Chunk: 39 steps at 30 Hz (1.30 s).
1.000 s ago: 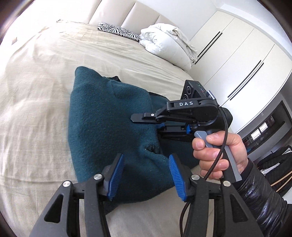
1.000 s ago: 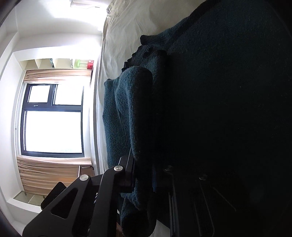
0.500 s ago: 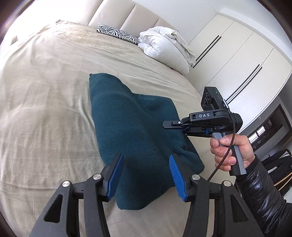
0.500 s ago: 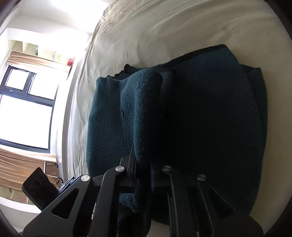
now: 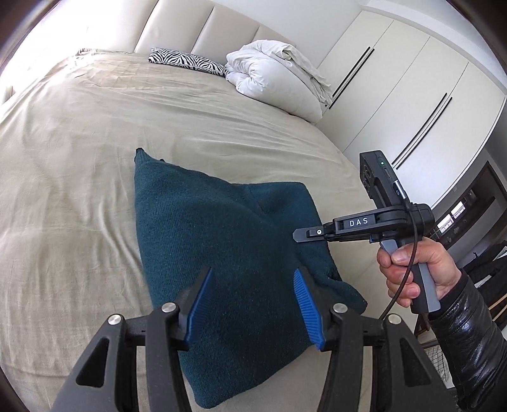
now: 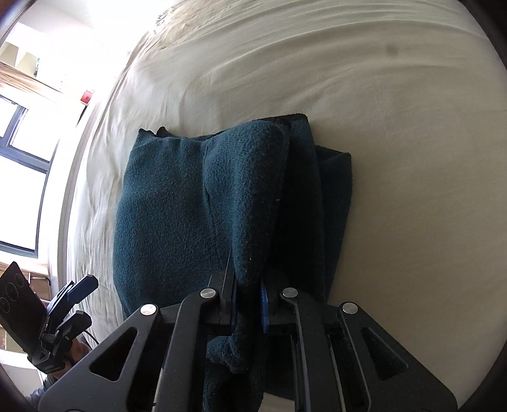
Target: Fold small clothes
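Lifted since before, teal garment [image 6: 196,202] pinched in right hand-held gripper [image 6: 248,301].

— Where's the garment?
— On the bed [image 5: 79,164], the garment [image 5: 221,253] lies just ahead of my left hand-held gripper [image 5: 250,304]. My right hand-held gripper [image 6: 248,304] sits at its right side.
— And beyond?
— The duvet [image 5: 272,79] and pillow [image 5: 187,60] lie far ahead, against the headboard [image 5: 206,25].

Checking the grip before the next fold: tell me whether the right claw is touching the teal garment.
Touching. The right wrist view shows the right claw shut on a fold of the teal garment.
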Available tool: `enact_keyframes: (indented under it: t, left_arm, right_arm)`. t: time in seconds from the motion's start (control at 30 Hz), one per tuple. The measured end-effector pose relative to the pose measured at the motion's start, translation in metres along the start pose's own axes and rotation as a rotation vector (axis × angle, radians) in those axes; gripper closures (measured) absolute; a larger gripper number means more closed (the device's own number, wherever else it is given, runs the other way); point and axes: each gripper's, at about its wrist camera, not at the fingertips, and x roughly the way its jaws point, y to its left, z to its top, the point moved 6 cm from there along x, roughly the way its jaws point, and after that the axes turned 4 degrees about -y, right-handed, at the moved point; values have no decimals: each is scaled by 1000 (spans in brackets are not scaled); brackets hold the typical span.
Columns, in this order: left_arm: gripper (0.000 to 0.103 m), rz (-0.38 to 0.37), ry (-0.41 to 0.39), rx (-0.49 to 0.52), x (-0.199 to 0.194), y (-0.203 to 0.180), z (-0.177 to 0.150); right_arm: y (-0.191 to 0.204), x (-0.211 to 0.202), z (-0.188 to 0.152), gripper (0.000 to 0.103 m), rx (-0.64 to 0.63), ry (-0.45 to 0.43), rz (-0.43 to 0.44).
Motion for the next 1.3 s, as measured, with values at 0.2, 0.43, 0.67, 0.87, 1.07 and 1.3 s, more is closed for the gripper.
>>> enact_keyframes:
  t: [0.2, 0.43, 0.67, 0.87, 1.07, 1.3]
  left_arm:
    - [49, 31, -10, 26, 10, -3, 4]
    - [49, 121, 33, 64, 43, 15, -5]
    - [48, 151, 29, 97, 49, 18, -14]
    - [48, 172, 29, 135, 46, 13, -19]
    - [47, 162, 24, 113, 36, 10, -17]
    - [47, 182, 57, 137, 41, 11, -25]
  right_arm:
    - [-3, 0, 6, 94, -14, 15, -5]
    - [-33, 22, -1, 94, 34, 49, 15]
    - [-26, 21, 5, 93, 17, -13, -13]
    - [-40, 19, 1, 93, 48, -29, 49]
    - [-39, -21, -36, 73, 91, -43, 120]
    - [-31, -32, -93, 59, 89, -46, 131]
